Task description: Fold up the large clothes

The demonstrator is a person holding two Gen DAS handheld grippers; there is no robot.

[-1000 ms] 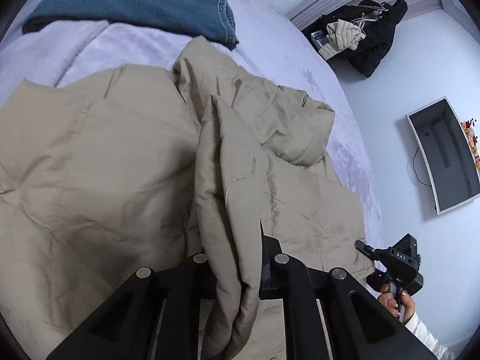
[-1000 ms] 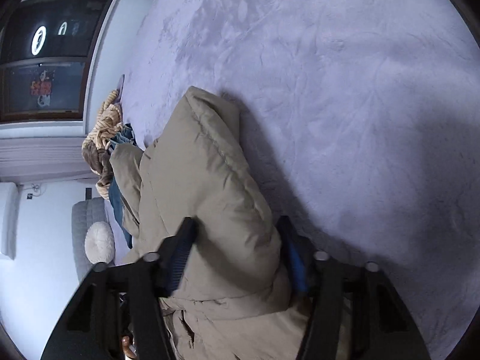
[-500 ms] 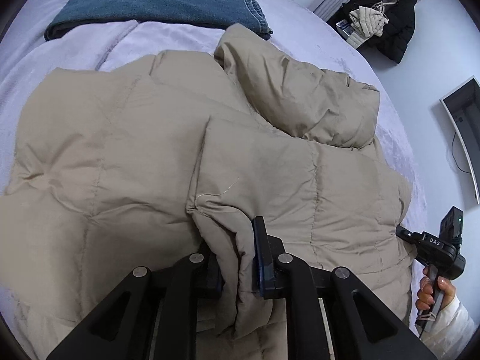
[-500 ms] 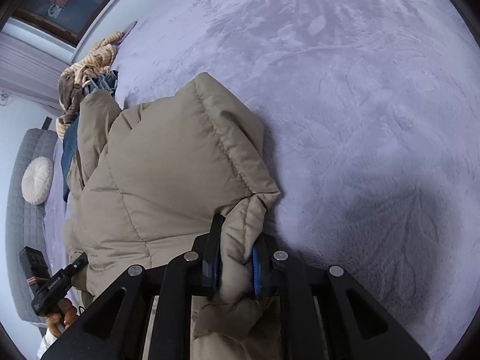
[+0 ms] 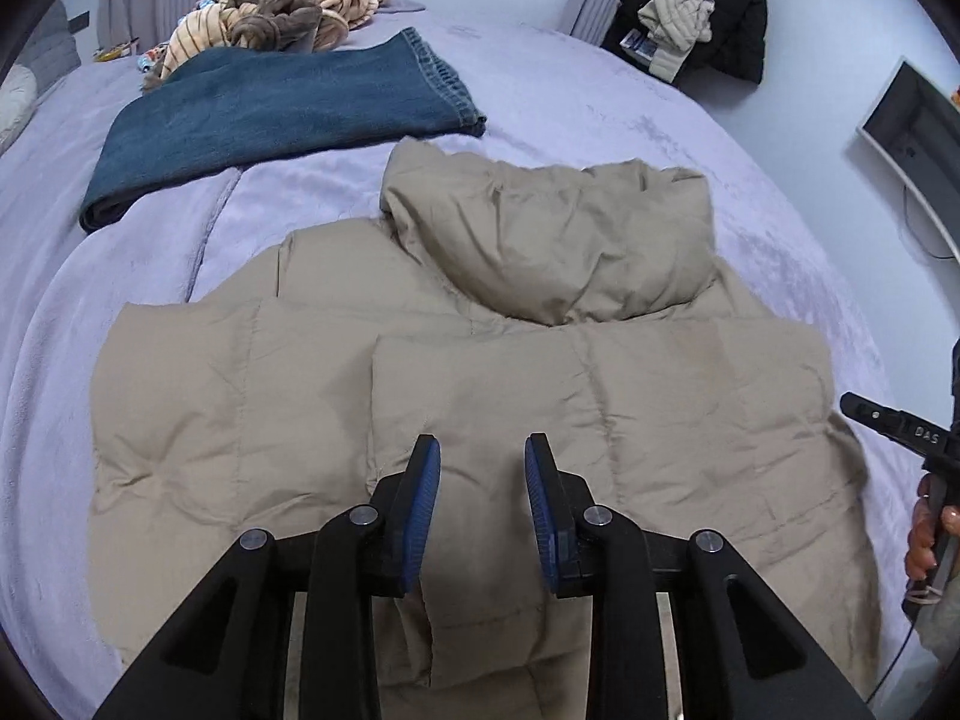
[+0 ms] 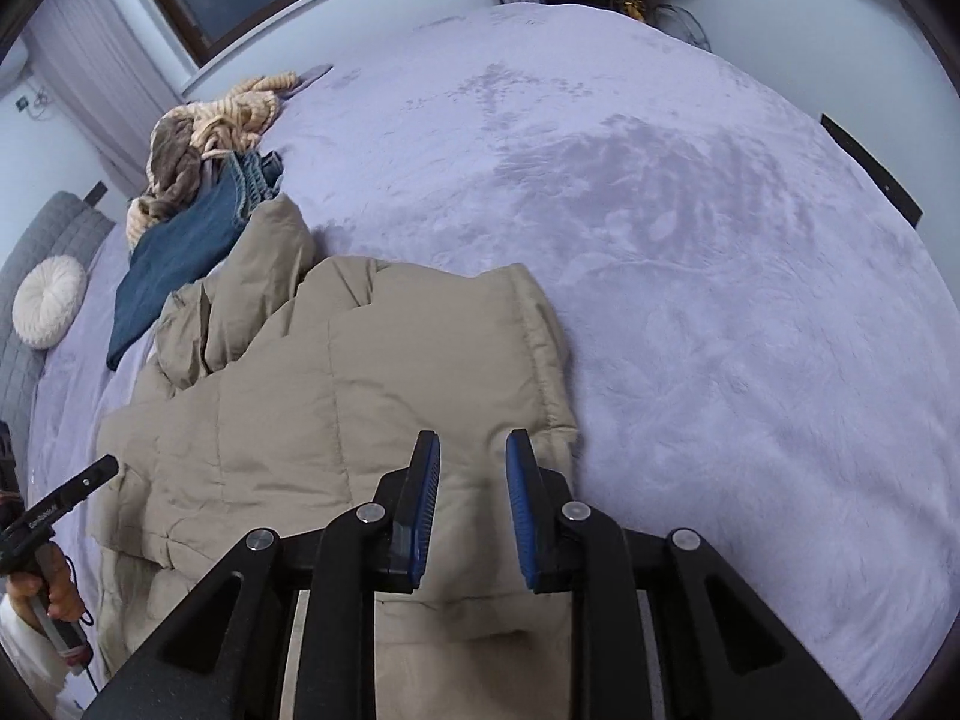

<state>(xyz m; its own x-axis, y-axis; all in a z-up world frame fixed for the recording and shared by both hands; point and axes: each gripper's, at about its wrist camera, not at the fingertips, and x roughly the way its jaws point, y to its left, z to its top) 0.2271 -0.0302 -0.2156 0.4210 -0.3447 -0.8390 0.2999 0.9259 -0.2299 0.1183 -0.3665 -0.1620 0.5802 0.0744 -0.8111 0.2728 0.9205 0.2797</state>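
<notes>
Beige puffer jacket (image 5: 540, 396) | lay side-folded on bed (image 6: 690, 240), seemingly for next fold | left gripper (image 5: 482, 450), right gripper (image 6: 471, 444) parted, empty

The lower hem of the beige puffer jacket (image 5: 600, 372) is hidden behind the left gripper (image 5: 482, 450). The picture edge cuts the wall television (image 5: 918, 138). The jeans (image 6: 180, 252) lie partly under the jacket.
</notes>
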